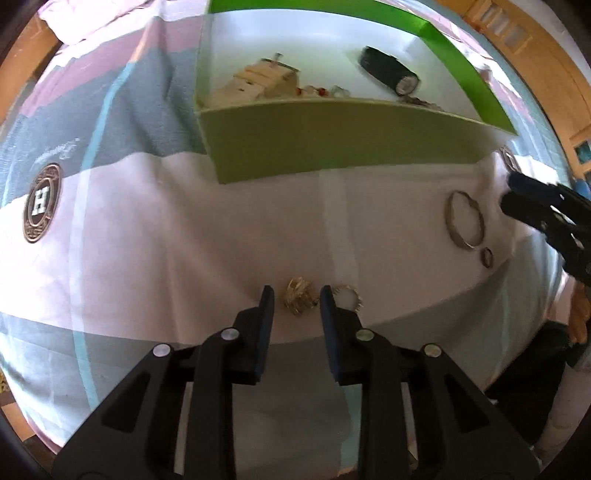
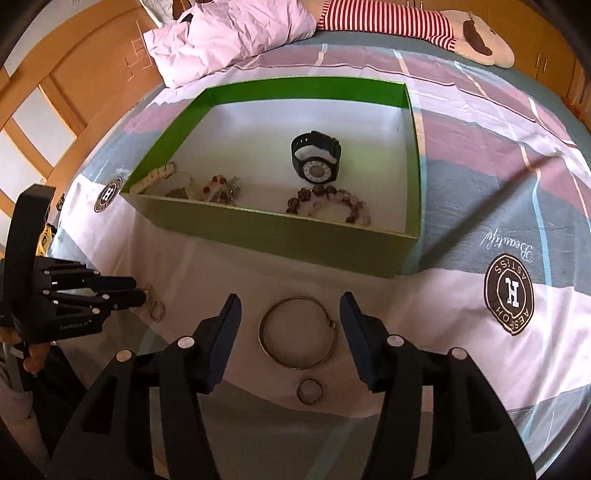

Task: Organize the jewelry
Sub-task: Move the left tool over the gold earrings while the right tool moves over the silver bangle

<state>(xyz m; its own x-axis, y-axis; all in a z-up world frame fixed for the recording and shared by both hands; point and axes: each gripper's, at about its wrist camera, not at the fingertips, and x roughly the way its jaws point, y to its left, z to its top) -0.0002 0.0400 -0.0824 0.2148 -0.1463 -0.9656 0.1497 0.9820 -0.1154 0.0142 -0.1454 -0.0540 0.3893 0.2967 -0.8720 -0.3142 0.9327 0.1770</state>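
A crumpled gold jewelry piece (image 1: 298,301) lies on the bedsheet between the fingers of my left gripper (image 1: 295,295), which is open, with gaps on both sides of the piece. A spiky gold ring-shaped piece (image 1: 355,293) lies just right of its right finger. My right gripper (image 2: 290,299) is open and straddles a thin metal bangle (image 2: 295,366) without touching it. A small ring (image 2: 300,392) lies just nearer than the bangle. The left gripper (image 2: 138,291) also shows at the left of the right wrist view.
An open green box (image 2: 277,232) stands just beyond both grippers. It holds a black watch (image 2: 316,155), a bead bracelet (image 2: 328,195) and other pieces. A pink pillow (image 2: 229,33) and a striped plush toy (image 2: 406,22) lie at the bed's far end.
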